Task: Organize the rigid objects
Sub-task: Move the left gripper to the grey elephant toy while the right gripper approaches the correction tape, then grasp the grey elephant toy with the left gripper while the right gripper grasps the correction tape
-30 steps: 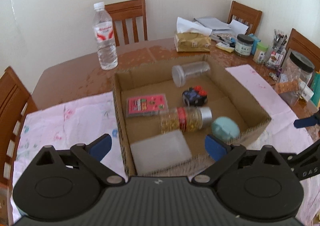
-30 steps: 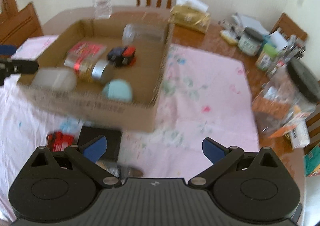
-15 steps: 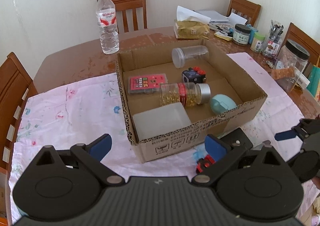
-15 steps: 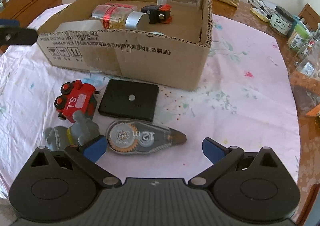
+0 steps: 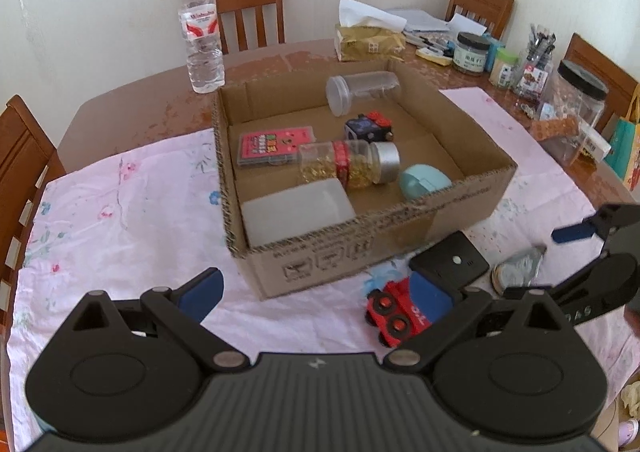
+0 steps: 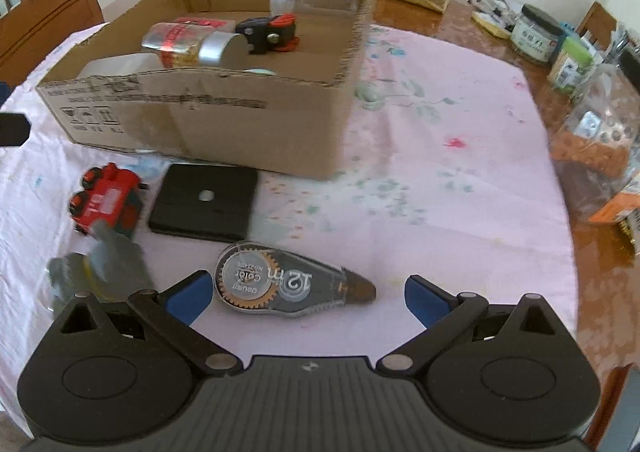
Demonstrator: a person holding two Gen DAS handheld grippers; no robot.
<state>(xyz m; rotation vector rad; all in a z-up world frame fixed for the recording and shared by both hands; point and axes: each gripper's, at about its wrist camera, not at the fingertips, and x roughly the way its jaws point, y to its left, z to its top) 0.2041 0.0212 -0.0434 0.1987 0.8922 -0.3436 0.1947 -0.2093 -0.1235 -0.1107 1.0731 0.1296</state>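
Observation:
A cardboard box [image 5: 360, 248] [image 6: 208, 123] on the pink cloth holds a pill bottle [image 5: 348, 163], a pink card case [image 5: 276, 145], a clear jar [image 5: 362, 91], a black-and-red toy [image 5: 370, 125], a teal case [image 5: 424, 181] and a frosted box [image 5: 298, 213]. In front of it lie a red toy train [image 6: 106, 199] [image 5: 394, 318], a black square pad [image 6: 204, 203] [image 5: 450, 262], a correction tape dispenser [image 6: 280, 284] and a grey figure [image 6: 100, 264]. My right gripper [image 6: 308, 298] is open just over the tape dispenser. My left gripper [image 5: 316, 292] is open near the box's front.
A water bottle [image 5: 202, 35] stands behind the box. A tissue pack [image 5: 368, 43], jars [image 5: 474, 53] and stationery crowd the far right of the table [image 5: 132, 107]. Wooden chairs [image 5: 248, 7] ring the table. The pink cloth [image 6: 440, 179] right of the box is bare.
My right gripper moved down and forward toward the tape dispenser, which now lies between its fingers. My left gripper pulled back from above the box, so the items in front came into view.

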